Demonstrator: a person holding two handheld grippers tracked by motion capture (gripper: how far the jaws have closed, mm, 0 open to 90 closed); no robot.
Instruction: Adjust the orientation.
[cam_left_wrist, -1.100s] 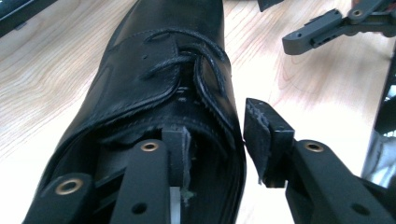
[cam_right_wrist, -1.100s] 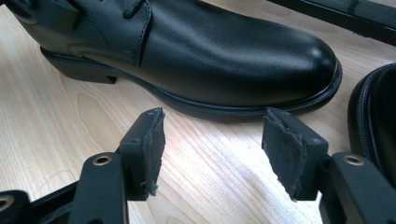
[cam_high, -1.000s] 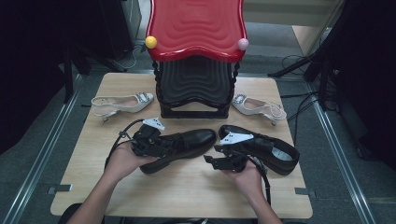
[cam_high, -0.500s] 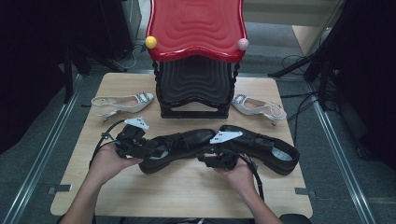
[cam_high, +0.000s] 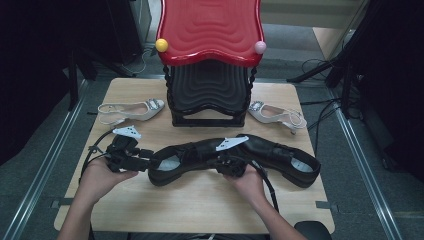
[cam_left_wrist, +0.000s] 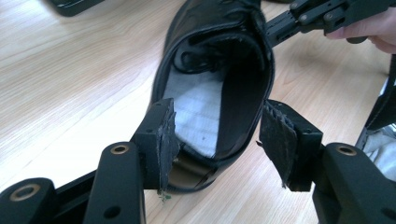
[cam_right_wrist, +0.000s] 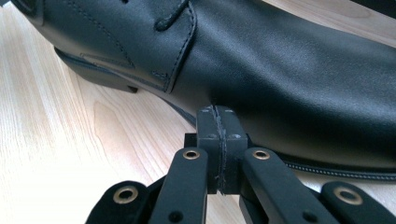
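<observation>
Two black leather shoes lie toe to toe across the table's middle, the left shoe (cam_high: 187, 159) and the right shoe (cam_high: 287, 159). My left gripper (cam_high: 145, 162) is at the left shoe's heel. In the left gripper view that heel (cam_left_wrist: 212, 116) sits between the jaws of the left gripper (cam_left_wrist: 217, 135), which have just been opening; the right pad (cam_left_wrist: 275, 140) stands clear of the leather. My right gripper (cam_high: 225, 162) is at the front part of the left shoe. Its jaws have just been closing: the right gripper (cam_right_wrist: 218, 121) is shut, with nothing between its pads, its tip against the shoe's side (cam_right_wrist: 289, 79).
A red-topped stack of black stools (cam_high: 210, 30) stands at the table's back middle, with a yellow ball (cam_high: 161, 45) and a pink ball (cam_high: 260, 47) at its corners. A beige heeled sandal (cam_high: 131, 110) lies to its left and another (cam_high: 277, 114) to its right.
My left hand has drawn back to the left, and the left shoe now lies flatter, in line with the right shoe. My right hand has shifted left toward the left shoe's front.
</observation>
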